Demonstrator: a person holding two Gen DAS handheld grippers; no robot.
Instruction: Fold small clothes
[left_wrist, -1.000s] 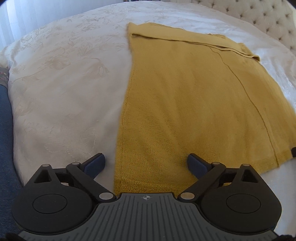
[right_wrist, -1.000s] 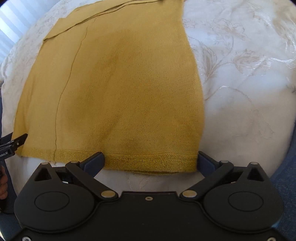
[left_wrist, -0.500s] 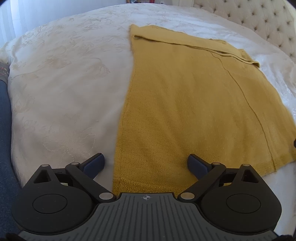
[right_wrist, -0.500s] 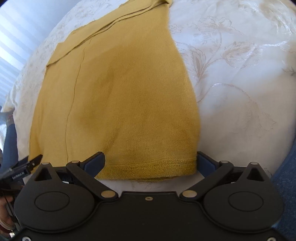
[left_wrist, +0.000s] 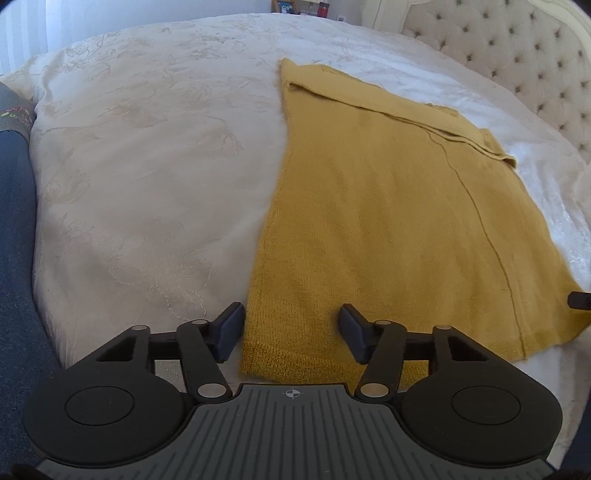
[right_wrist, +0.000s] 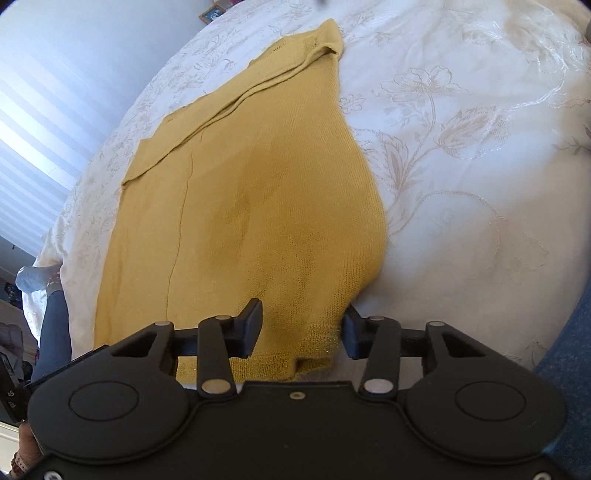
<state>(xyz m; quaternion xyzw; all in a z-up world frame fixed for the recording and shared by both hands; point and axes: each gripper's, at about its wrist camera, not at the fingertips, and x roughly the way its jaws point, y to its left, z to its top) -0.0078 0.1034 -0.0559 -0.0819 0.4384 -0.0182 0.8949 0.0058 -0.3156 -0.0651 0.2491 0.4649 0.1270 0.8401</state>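
Sweater (left_wrist: 388, 229) of mustard knit lies flat on the white bedspread (left_wrist: 147, 166) as we work its near hem. Our left gripper (left_wrist: 291, 328) is closing astride one hem corner, pads not yet touching; our right gripper (right_wrist: 303, 326) is closing on the other, cloth bunching between. Sides look already turned in; the lengthwise fold remains, we judge. Beyond, a tufted headboard (left_wrist: 517, 66). No containers show.
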